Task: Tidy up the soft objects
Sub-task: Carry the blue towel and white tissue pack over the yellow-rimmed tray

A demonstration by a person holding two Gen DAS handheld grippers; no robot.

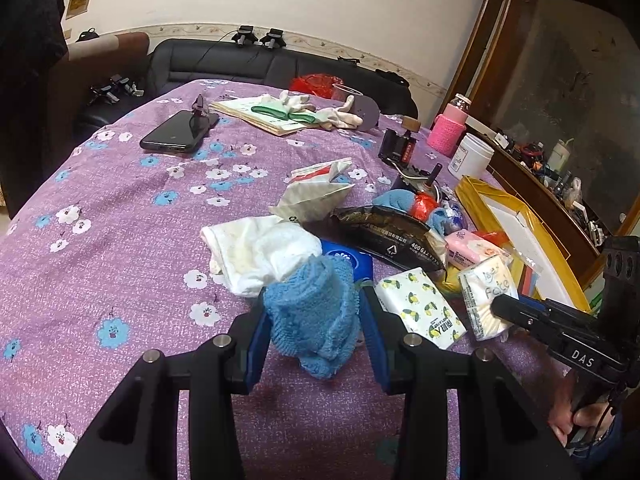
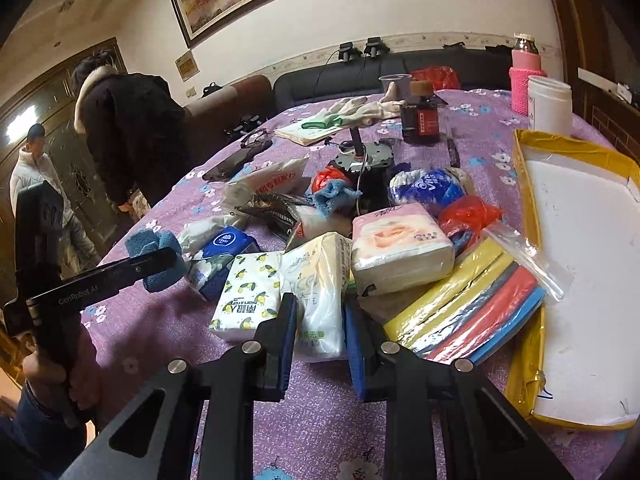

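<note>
The left hand-held gripper (image 1: 316, 320) is clamped on a blue knitted cloth (image 1: 316, 312), its blue pads pressed into both sides of the bunched fabric just above the purple flowered table (image 1: 100, 240). A white cloth (image 1: 256, 256) lies just beyond it, touching the blue one. The right hand-held gripper (image 2: 322, 320) has its jaws narrowed onto a white tissue pack (image 2: 320, 288), which sits between the pads at the near edge of the pile. A lemon-print tissue pack (image 2: 248, 296) lies just left of it, a pink tissue pack (image 2: 400, 248) behind.
</note>
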